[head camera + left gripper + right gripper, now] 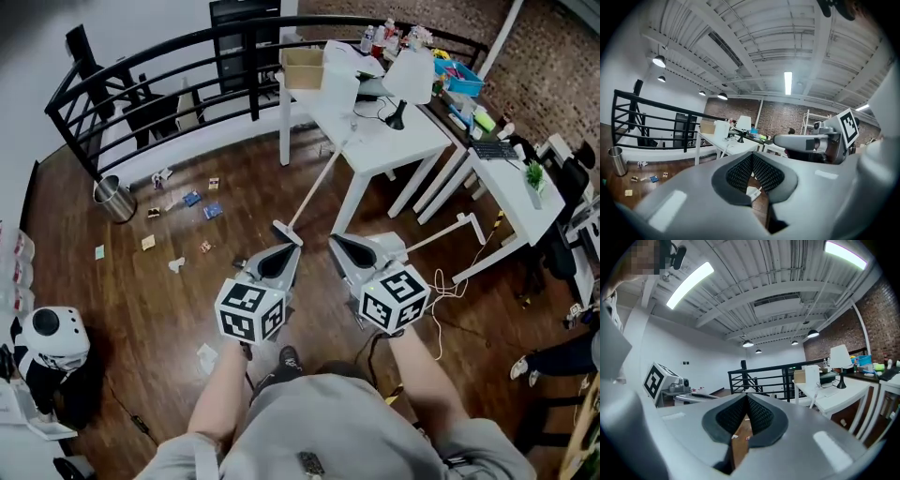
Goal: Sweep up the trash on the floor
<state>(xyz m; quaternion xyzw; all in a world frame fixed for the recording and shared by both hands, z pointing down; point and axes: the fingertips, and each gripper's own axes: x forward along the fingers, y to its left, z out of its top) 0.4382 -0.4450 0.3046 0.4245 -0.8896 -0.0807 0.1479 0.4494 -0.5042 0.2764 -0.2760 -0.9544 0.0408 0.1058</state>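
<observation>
"Trash (202,211): scraps and small wrappers strewn across the wood floor (141,300) near the metal bin (114,199). Light stuff, likely to skitter."

"The broom (314,192) leans on the white table (394,141), looking stiff and light. Grip it mid-handle, I'd say. The left gripper (284,249) and right gripper (339,243) are both clenched on nothing, close by its head."

loft office: white desks (394,142), brick wall (558,66), black railing (141,59)
</observation>
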